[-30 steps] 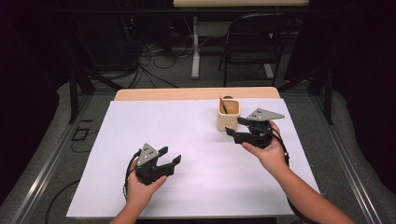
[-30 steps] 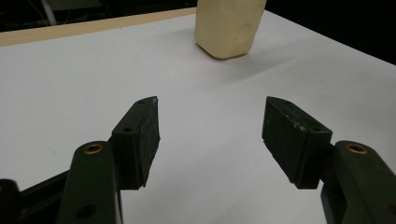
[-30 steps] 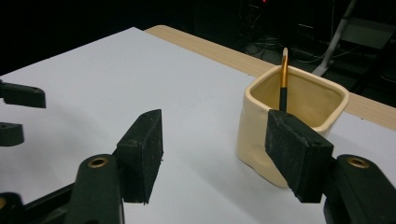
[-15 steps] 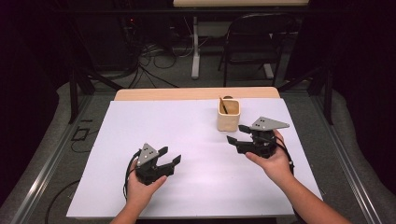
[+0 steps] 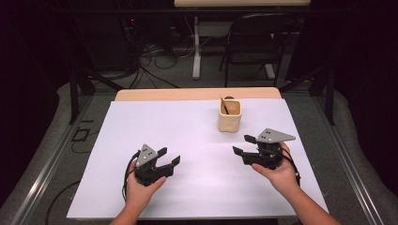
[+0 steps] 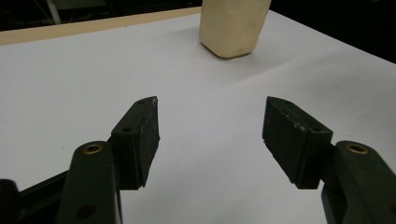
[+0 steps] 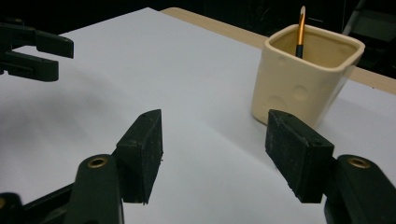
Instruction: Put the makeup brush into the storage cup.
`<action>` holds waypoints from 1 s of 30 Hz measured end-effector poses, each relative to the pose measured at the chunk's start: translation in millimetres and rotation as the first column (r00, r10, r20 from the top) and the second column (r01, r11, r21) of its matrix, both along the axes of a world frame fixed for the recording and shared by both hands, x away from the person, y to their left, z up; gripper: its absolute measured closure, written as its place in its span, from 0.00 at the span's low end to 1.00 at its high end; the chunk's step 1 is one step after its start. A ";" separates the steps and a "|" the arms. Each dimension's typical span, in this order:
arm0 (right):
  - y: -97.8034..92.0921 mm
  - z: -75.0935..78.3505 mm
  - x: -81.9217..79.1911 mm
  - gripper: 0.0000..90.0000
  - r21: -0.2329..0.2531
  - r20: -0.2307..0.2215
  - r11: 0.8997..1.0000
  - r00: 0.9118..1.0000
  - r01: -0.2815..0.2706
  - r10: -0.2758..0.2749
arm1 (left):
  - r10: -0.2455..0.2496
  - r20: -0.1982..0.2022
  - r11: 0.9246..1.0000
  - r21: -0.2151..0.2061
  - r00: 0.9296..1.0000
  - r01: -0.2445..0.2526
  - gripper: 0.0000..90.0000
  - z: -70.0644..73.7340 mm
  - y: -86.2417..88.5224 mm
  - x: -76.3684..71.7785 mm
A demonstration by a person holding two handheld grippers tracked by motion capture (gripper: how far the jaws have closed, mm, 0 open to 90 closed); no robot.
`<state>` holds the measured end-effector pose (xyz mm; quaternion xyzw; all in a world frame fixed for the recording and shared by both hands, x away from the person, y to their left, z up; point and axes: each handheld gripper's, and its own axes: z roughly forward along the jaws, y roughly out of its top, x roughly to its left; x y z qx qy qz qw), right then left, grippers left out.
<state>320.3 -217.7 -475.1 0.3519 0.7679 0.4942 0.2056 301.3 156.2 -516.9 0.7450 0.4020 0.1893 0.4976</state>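
Moved since before: right gripper [image 5: 245, 145] has drawn back from the cream square ceramic cup [image 5: 230, 116] toward the person's side of the table; one second earlier it was just beside the cup. Left gripper [image 5: 169, 156] has kept its place.
Right gripper state: jaws spread wide, nothing between them; in the right gripper view the cup [image 7: 306, 77] stands ahead and a little to the right of the gap.
Left gripper state: also released and empty, resting low over the white sheet covering the table [image 5: 187, 136], well apart from the cup [image 6: 232, 25].
Cup position: upright on the white sheet, near the far edge, on the right half.
Cup content: one thin orange-and-black pencil [image 7: 300, 30] leans inside it against the wall.
Risk one: if the right gripper goes forward again off-centre, one jaw may push the cup wall and the cup can slide or tip.
Risk two: the pencil is thin and leaning, so a grasp from above may close beside it and miss it.
Risk three: the trailing cables could drag on the sheet.
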 end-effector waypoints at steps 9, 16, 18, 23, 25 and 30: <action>-20.8 -23.0 -17.6 0.40 0.019 -0.036 0.999 0.999 0.025 -0.024 | 0.021 -0.006 1.000 -0.003 1.000 -0.021 0.41 -0.8 8.5 -2.3; -34.1 -40.3 -29.2 0.41 -0.006 -0.046 0.998 0.997 0.055 -0.055 | 0.031 -0.011 1.000 0.000 0.999 -0.031 0.41 -2.3 15.5 -4.5; -37.7 -44.0 -32.1 0.41 -0.013 -0.065 0.998 0.996 0.056 -0.056 | 0.033 -0.014 0.999 0.006 0.999 -0.032 0.41 -2.9 17.3 -5.2; -42.6 -52.2 -35.4 0.41 -0.015 -0.062 0.997 0.996 0.070 -0.071 | 0.037 -0.019 0.999 0.008 0.999 -0.037 0.40 -4.2 20.9 -7.2; -43.7 -54.9 -36.8 0.41 -0.029 -0.060 0.997 0.996 0.072 -0.073 | 0.035 -0.021 0.999 0.012 0.999 -0.035 0.40 -5.0 22.7 -7.8; -45.3 -62.4 -36.6 0.41 -0.027 -0.086 0.997 0.993 0.076 -0.078 | 0.042 -0.027 0.999 0.017 0.999 -0.041 0.40 -6.9 26.6 -9.4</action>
